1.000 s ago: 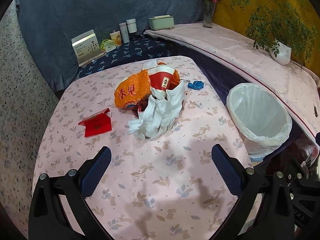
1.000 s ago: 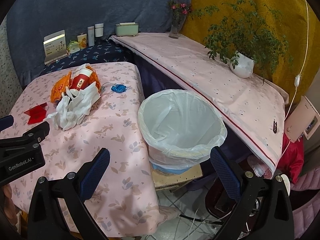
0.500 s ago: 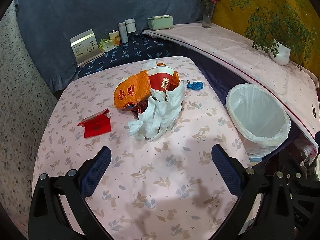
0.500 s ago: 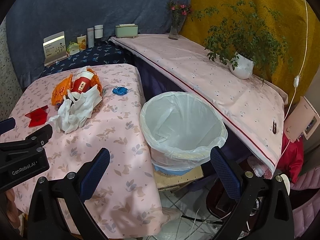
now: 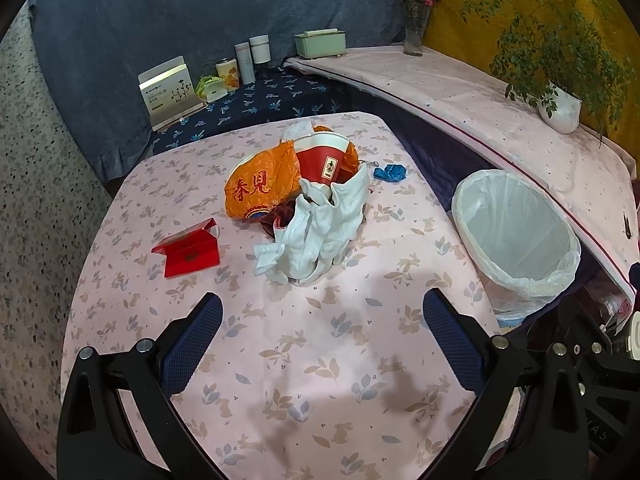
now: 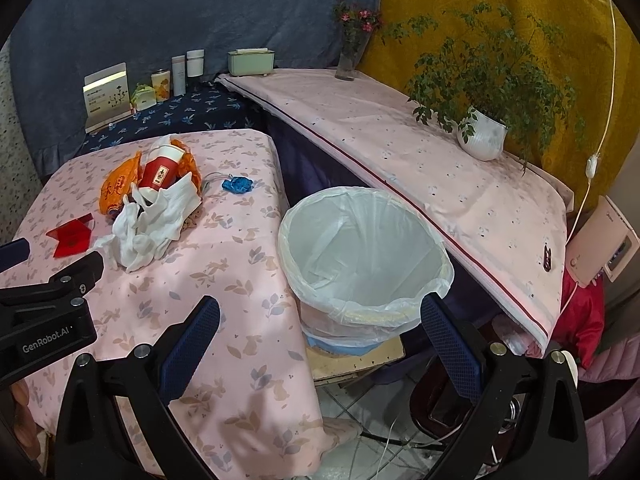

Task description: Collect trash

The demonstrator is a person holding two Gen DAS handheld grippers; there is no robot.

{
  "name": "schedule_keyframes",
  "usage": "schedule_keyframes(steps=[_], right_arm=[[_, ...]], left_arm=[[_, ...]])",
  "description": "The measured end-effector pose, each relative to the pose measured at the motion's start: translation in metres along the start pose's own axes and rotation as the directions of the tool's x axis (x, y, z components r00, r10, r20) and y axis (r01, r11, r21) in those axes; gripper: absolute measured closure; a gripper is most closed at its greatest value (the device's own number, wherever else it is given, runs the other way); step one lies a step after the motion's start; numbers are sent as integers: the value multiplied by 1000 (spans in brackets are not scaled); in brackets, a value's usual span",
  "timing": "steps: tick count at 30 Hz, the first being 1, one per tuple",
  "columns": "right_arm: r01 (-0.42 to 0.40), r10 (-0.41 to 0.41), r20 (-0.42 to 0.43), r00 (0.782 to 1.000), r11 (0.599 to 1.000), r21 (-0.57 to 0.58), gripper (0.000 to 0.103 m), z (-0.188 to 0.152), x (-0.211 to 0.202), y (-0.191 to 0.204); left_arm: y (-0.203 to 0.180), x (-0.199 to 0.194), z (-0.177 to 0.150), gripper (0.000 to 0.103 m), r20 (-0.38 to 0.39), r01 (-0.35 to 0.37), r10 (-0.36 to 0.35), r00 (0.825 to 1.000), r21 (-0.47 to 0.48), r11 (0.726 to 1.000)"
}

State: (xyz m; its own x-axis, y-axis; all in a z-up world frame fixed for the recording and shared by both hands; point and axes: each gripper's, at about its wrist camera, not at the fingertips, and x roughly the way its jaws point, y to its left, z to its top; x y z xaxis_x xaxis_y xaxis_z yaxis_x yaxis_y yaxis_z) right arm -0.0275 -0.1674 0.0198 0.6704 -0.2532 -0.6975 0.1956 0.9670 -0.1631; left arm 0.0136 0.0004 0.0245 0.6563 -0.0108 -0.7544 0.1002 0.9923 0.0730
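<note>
A trash pile lies mid-table: crumpled white tissue [image 5: 316, 236], an orange wrapper [image 5: 260, 188] and a red paper cup [image 5: 324, 160]. A red carton [image 5: 188, 252] lies to its left and a blue scrap [image 5: 390, 172] to its right. The pile also shows in the right wrist view [image 6: 156, 216]. A white-lined trash bin [image 6: 360, 256] stands beside the table's right edge. My left gripper [image 5: 320, 340] is open and empty above the near table. My right gripper [image 6: 320, 344] is open and empty, near the bin.
The table wears a pink floral cloth [image 5: 320, 380]. A pink-covered ledge [image 6: 420, 168] runs behind the bin, with a potted plant [image 6: 484, 140] and a flower vase [image 6: 348, 60]. Jars, a card stand and a green box [image 5: 320, 42] stand at the back.
Both grippers have drawn back slightly and the scene shifted a little. Neither has closed or touched anything. The trash has not moved.
</note>
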Motion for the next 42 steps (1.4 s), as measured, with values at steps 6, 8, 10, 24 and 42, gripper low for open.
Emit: schedule_keyframes(steps=[6,8,10,24,42], right_arm=[[0,0,4,1000,1000,-2,7,2,2,2],[2,-2,7,1000,1000,-11,7,2,2,4],[8,-8,11,1000,1000,-24,7,3,3,6],[3,-3,15,1000,1000,-15,7,4,7,8],[0,0,-5,1000,1000,11,7,11,23,12]], left_arm=[[-1,3,3,7,-2,3,-3,1000,1,1000],[0,3,3,7,-1,3,-3,1000,2,1000],[0,4,4,7,-1,3,-3,1000,3,1000],[0,11,5,7,-2,17,-17,1000,8,1000],[3,28,14,7,-31,37,-37,999,5,999]])
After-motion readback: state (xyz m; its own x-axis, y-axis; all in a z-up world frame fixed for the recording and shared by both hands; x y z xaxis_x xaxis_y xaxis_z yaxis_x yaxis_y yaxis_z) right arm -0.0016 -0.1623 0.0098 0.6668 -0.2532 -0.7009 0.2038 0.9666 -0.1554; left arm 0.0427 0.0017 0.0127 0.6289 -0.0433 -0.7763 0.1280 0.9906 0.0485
